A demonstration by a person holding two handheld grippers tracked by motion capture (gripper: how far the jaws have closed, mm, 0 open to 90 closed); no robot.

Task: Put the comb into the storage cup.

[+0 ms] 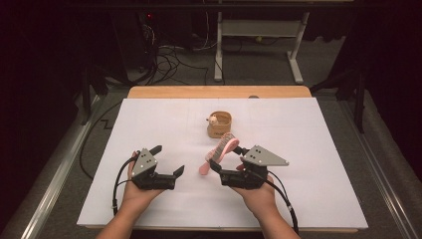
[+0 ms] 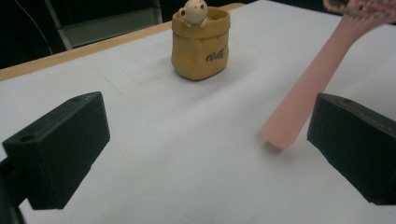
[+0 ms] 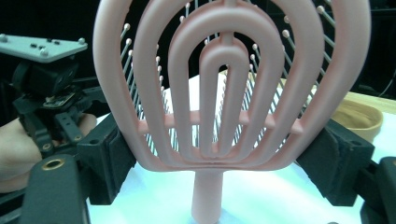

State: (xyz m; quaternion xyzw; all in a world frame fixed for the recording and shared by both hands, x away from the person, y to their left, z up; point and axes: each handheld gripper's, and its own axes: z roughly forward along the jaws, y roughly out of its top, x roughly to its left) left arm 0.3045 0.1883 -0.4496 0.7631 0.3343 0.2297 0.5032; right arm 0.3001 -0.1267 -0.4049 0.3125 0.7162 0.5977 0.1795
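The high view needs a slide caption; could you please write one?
Right gripper clamps a pink hairbrush near a tan pot; left gripper open on the white table.

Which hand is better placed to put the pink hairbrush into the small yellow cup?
The right. Its hand-held gripper already clamps the hairbrush by the head, close to the cup. The left hand-held gripper is open and empty, farther from the cup.

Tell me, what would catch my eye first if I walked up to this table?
Most likely the pink hairbrush, clamped by its head in the right gripper near the middle of the white table, its handle slanting down toward the tabletop. Just behind it stands a small tan pot with a little figure peeking over its rim. The left gripper waits alongside, jaws wide open and empty.
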